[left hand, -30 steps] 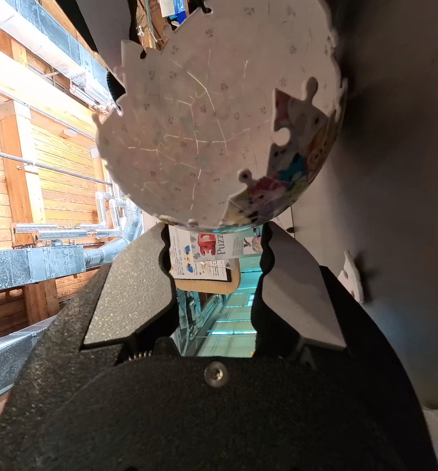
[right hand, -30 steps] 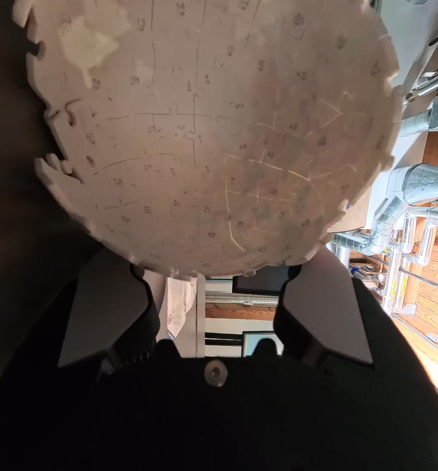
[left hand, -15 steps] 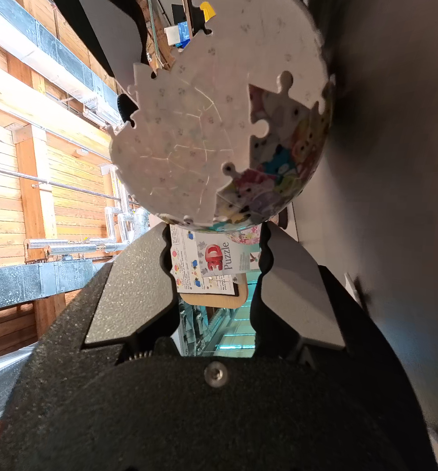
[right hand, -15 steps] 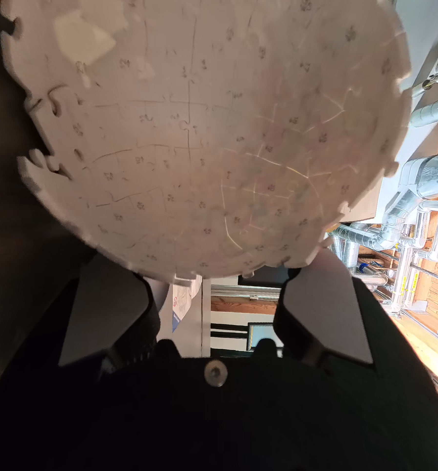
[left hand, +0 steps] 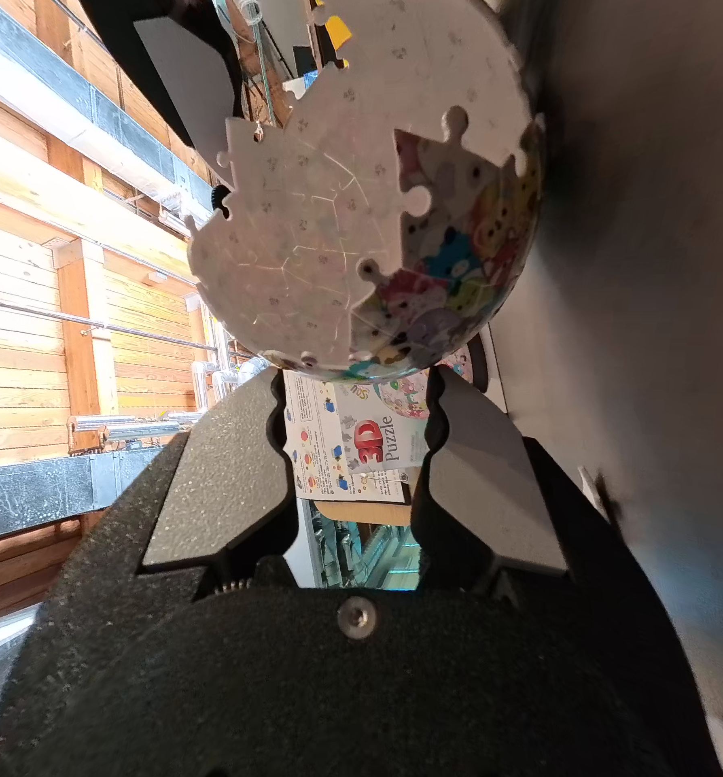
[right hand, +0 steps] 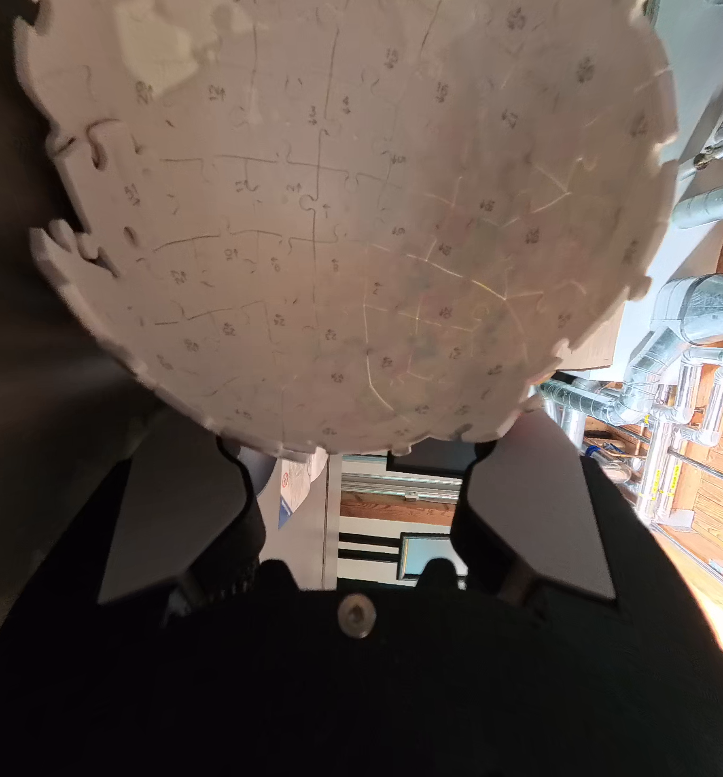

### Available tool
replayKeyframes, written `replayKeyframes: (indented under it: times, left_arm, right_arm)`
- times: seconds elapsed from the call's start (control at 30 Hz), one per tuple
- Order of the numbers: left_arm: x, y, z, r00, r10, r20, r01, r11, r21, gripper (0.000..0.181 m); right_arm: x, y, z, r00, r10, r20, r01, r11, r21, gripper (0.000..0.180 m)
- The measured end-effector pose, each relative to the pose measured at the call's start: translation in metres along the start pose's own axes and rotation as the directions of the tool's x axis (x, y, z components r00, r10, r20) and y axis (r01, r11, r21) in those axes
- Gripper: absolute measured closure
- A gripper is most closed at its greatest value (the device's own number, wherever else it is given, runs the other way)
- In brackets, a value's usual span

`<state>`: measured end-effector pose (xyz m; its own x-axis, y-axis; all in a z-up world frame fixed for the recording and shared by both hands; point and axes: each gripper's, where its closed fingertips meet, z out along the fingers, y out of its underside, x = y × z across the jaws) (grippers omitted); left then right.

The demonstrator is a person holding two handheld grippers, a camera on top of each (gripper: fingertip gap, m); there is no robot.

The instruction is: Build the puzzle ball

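Left gripper (left hand: 353, 378) stands with its jaws spread and nothing between them; the rounded bottom of the puzzle ball (left hand: 309, 235) sits at its twelve o'clock, right at the fingertips, though whether it touches them I cannot tell. From there the shell's pale inner face shows at eleven o'clock and its printed, colourful outside at one o'clock, the jagged rim running between. Likely it is tipped like this so the open edge faces the hands for the next piece. Behind the gap lies a printed puzzle box (left hand: 364, 441).

Right gripper (right hand: 353, 445) is likewise parted and empty. The same puzzle ball fills its view from nine round to three o'clock, hollow side toward the camera, its lower toothed edge just at the fingertips. Judging by that, both tools cradle or steady the half-built shell rather than pinch it.
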<state>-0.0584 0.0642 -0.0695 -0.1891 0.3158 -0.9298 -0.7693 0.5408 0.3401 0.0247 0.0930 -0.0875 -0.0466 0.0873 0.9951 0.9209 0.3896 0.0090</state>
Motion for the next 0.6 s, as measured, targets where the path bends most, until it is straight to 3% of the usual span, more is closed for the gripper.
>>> replayKeyframes:
  times: [0.6]
  left_arm:
    - [-0.0005,-0.0042,0.001,1.0,0.015,-0.004,-0.015,1.0,0.028,0.12]
  right_arm:
    - [-0.0001,0.0077,-0.005,1.0,-0.023,0.003,0.023,1.0,-0.001,0.068]
